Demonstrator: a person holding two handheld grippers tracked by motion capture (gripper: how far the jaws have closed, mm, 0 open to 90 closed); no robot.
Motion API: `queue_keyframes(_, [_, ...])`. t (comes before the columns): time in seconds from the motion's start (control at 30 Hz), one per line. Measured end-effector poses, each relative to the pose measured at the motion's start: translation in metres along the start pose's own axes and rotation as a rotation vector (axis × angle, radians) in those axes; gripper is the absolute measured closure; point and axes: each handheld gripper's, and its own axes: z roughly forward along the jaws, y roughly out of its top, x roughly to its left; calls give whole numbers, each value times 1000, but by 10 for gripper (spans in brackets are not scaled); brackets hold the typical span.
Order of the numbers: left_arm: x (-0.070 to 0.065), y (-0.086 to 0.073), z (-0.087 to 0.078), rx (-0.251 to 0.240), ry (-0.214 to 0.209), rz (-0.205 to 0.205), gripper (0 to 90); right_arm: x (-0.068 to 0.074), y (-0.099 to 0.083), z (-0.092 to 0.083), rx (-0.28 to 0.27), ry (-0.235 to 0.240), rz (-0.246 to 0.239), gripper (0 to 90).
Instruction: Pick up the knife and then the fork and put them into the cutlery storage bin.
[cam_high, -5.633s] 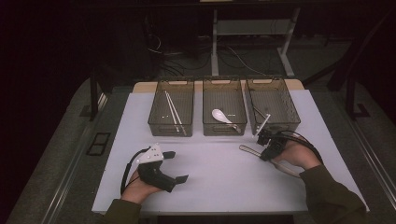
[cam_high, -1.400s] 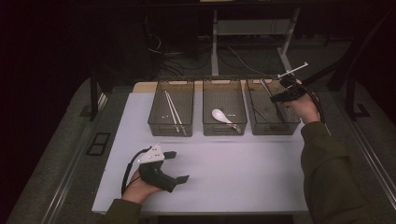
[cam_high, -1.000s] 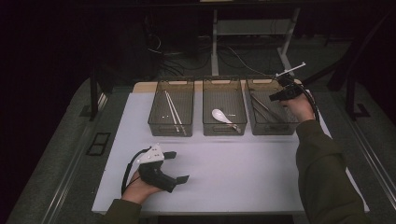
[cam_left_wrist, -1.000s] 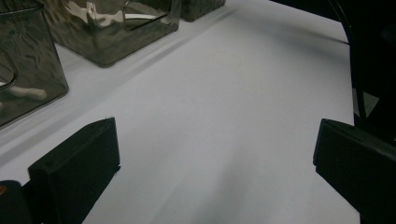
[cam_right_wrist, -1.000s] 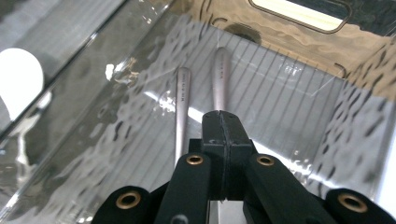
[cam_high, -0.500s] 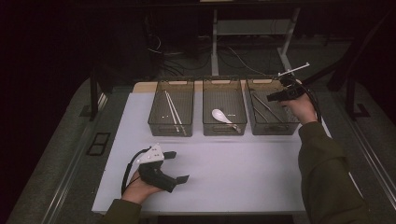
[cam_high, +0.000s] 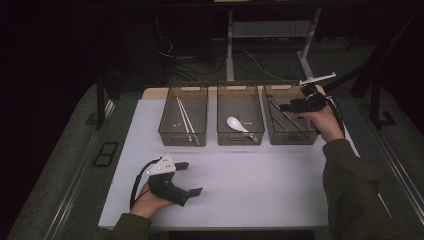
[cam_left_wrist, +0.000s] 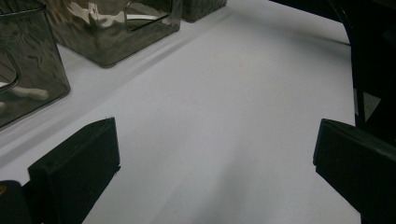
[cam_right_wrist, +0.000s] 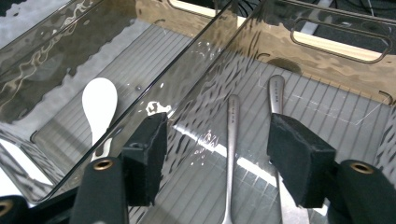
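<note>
The white bench (cam_high: 240, 185) carries three smoky clear bins in a row at its far side. My right gripper (cam_right_wrist: 217, 158) hangs over the right bin (cam_high: 292, 136), where it was a second ago, but its fingers have just been opening and now stand apart with nothing between them. Through that gap, in the right gripper view, two metal utensil handles (cam_right_wrist: 232, 154) lie side by side on the bin's ribbed floor; five seconds back this hand was down on the bench in front of the bins.

My left gripper (cam_high: 186, 178) rests near the front left of the bench, unmoved, its fingers (cam_left_wrist: 77, 163) wide apart over bare white surface.

The middle bin (cam_high: 240, 136) holds a white spoon (cam_high: 237, 124), the left bin (cam_high: 183, 134) a pair of chopsticks (cam_high: 185, 120).

The utensils' working ends are cut off at the frame's lower edge, so I cannot tell fork from spoon. From the high view they are only dim streaks in the bin.
</note>
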Motion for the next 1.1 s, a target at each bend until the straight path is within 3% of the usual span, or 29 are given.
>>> queue_keyframes(0.1, [0, 0, 1, 2, 0, 4, 0, 5, -4, -2, -20, -15, -15, 328])
queue_keyframes(0.57, [5, 1, 3, 2, -1, 0, 0, 23, -21, -17, -110, 9, -37, 213])
queue_keyframes(1.1, [4, 1, 3, 8, 3, 5, 0, 42, -48, -37, -163, 68, -82, 206])
